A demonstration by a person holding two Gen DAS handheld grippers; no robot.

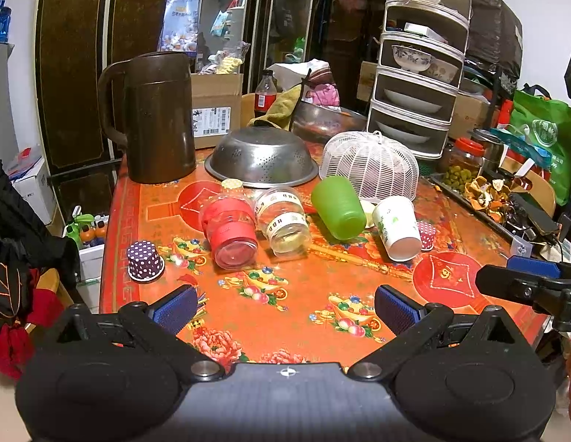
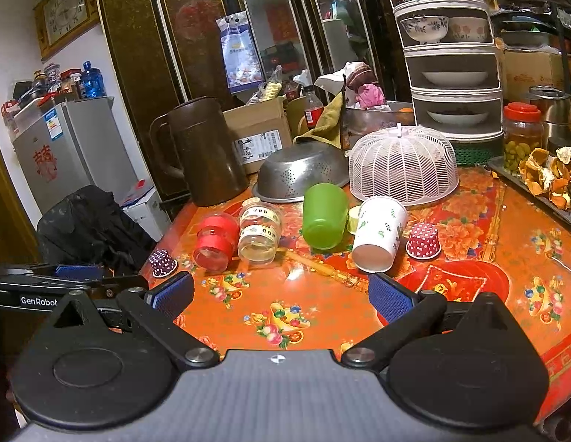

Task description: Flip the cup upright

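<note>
Several cups lie on their sides in a row on the red patterned table (image 1: 285, 294): a red cup (image 1: 230, 232) (image 2: 213, 241), a clear cup (image 1: 285, 223) (image 2: 259, 234), a green cup (image 1: 338, 208) (image 2: 324, 215) and a white paper cup (image 1: 396, 228) (image 2: 377, 234). A purple dotted cup (image 1: 145, 260) (image 2: 162, 263) and a red dotted cup (image 2: 422, 240) stand upside down. My left gripper (image 1: 285, 307) is open and empty, near the front edge. My right gripper (image 2: 281, 296) is open and empty, short of the white cup.
A brown jug (image 1: 156, 118), an upturned steel colander (image 1: 263, 156) and a white mesh food cover (image 1: 372, 165) stand behind the cups. A stacked dish rack (image 1: 418, 73), a jar (image 1: 466, 162) and a tray of peels (image 1: 488, 191) crowd the right side.
</note>
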